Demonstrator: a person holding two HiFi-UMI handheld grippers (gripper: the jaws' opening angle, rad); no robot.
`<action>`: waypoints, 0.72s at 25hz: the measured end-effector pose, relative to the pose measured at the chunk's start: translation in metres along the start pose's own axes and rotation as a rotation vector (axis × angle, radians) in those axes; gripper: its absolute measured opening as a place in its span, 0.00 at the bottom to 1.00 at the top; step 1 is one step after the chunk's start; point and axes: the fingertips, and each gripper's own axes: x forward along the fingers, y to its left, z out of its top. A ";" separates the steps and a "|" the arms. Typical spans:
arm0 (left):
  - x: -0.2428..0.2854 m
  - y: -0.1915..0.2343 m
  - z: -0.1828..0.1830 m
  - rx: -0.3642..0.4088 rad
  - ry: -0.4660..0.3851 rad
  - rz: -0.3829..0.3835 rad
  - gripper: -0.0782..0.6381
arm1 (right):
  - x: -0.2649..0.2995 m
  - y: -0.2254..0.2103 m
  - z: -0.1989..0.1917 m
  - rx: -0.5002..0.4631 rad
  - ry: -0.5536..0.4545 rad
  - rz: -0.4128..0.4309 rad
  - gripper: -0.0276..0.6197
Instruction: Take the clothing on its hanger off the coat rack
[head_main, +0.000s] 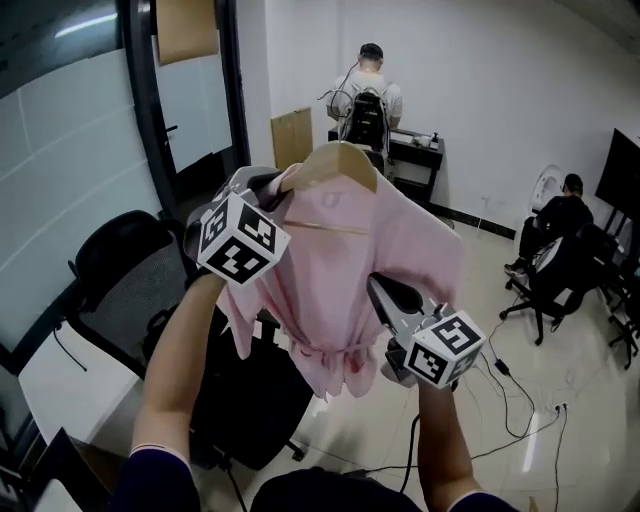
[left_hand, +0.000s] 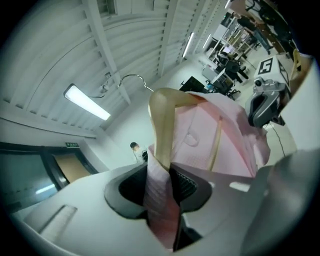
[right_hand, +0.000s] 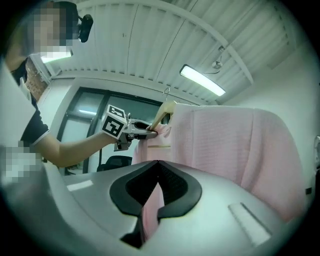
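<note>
The left gripper's (left_hand: 161, 192) jaws are clamped on one shoulder end of the wooden hanger (head_main: 340, 160), with a layer of the pink garment (head_main: 345, 260) pinched in between. The right gripper's (right_hand: 150, 200) jaws are closed almost together on a thin fold of the same pink cloth, lower down on the garment's right side.

In the head view the garment hangs between the two grippers at the middle of the frame. It is draped over the hanger and held up in the air, the left gripper at its upper left and the right gripper at its lower right. From the left gripper view the hanger's metal hook (left_hand: 132, 77) shows against the ceiling, touching nothing that I can see.

Below, at the lower left, stands a black office chair (head_main: 120, 265). One person (head_main: 370, 90) sits at a desk at the top centre, another seated person (head_main: 560, 215) is at the right edge, and cables (head_main: 500, 400) trail over the floor at the lower right.
</note>
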 end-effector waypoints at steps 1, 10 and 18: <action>-0.004 0.005 -0.006 -0.005 0.028 0.020 0.27 | 0.003 0.001 0.001 0.002 -0.001 0.026 0.05; -0.052 0.055 -0.080 -0.037 0.252 0.185 0.27 | 0.036 0.024 -0.013 0.048 0.006 0.212 0.05; -0.116 0.100 -0.165 -0.096 0.430 0.314 0.27 | 0.079 0.064 -0.030 0.079 0.022 0.353 0.05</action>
